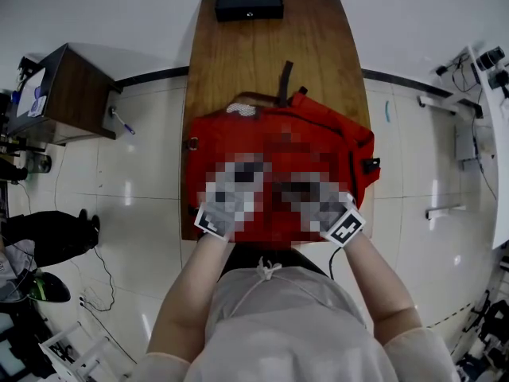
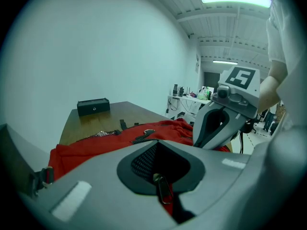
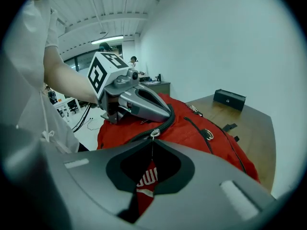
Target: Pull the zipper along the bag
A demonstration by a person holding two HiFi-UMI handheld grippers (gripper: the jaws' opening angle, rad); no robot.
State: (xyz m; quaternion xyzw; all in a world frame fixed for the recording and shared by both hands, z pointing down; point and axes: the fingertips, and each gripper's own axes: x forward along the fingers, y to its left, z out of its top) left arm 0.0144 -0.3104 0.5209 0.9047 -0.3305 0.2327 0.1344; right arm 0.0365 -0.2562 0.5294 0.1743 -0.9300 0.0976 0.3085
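Note:
A red bag [image 1: 318,146] lies on the wooden table [image 1: 238,62], across its near half. Both grippers rest on the bag's near part, partly under mosaic patches. My right gripper [image 3: 147,178] is shut on a red pull tab with white print [image 3: 147,176]. A thin link runs from the tab up to a metal slider [image 3: 154,133] on a black zipper line [image 3: 144,135]. My left gripper [image 2: 163,191] is shut on a small metal tab [image 2: 164,190] and red fabric. In the right gripper view the left gripper [image 3: 165,115] has its nose right by the slider.
A black box [image 1: 249,2] stands at the table's far end. A black strap [image 1: 284,83] lies behind the bag. A brown side cabinet [image 1: 67,94] stands left of the table on the tiled floor. The person's torso is close against the near edge.

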